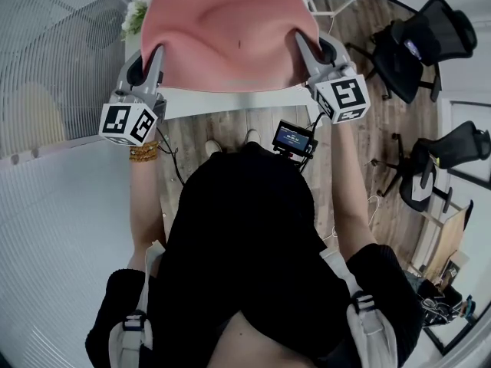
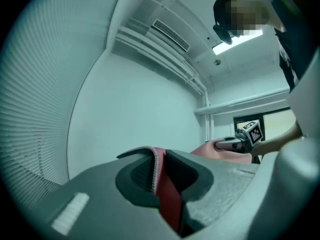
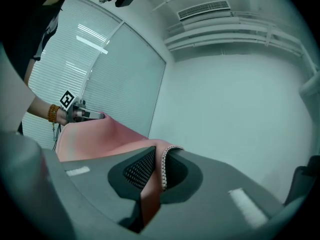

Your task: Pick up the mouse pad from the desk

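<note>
Slippage looks the likeliest trouble for the large, soft, salmon-pink cloth mouse pad (image 1: 230,33). It is held up over the white desk (image 1: 230,102), slung between the two grippers; I can't tell whether its far edge is clear of the desk. The left gripper (image 1: 156,56) is clamped on one near corner and the right gripper (image 1: 301,48) on the other, and each gripper view shows the pad's edge pinched between dark ribbed pads. Each grip takes only a corner of a wide sheet, so if the hands pull apart or tilt unevenly, I'd guess a corner could creep out and the pad flop down. It is limp stuff: the middle sags into a shallow hollow, and the rim carries a neat line of pale stitching (image 3: 163,169). The jaw bodies are smooth grey plastic. Black mesh office chairs (image 1: 418,44) stand well apart on the wood-plank floor (image 1: 360,152).
</note>
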The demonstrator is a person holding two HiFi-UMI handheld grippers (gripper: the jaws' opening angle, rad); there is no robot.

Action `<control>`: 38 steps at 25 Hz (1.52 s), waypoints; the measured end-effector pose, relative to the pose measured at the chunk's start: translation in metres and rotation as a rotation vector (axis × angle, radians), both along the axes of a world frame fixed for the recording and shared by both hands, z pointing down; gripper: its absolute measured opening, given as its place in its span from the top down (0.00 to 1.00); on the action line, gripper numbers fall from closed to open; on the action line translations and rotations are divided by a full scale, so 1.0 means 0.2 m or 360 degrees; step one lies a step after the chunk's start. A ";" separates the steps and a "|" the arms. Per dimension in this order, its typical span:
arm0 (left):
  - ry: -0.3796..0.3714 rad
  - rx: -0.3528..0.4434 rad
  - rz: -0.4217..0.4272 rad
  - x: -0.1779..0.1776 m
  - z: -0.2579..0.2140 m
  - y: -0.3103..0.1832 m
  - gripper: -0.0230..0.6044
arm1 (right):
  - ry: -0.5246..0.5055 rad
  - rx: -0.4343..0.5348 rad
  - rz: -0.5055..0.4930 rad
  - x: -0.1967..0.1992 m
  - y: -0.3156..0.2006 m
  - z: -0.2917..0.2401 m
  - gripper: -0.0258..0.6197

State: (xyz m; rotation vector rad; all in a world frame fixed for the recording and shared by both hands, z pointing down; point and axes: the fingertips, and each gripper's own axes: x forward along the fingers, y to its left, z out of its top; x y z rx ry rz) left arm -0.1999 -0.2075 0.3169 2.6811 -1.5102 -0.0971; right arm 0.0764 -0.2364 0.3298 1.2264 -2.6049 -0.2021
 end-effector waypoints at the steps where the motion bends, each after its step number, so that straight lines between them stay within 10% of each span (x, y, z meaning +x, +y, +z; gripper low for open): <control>1: 0.0035 0.0014 -0.0015 -0.02 -0.02 0.00 0.89 | -0.0020 0.0008 0.0004 0.01 0.00 -0.02 0.89; 9: 0.0000 0.0050 -0.0116 -0.11 -0.13 -0.01 0.90 | -0.0207 0.0120 0.0101 0.07 -0.04 -0.24 0.89; 21: -0.0475 0.0065 -0.0382 -0.03 -0.21 0.00 0.90 | 0.0127 0.0307 0.0356 0.06 0.02 -0.34 0.89; 38: -0.0567 0.0231 -0.0570 -0.04 -0.30 0.04 0.90 | 0.0139 0.0450 0.0382 0.02 0.06 -0.41 0.90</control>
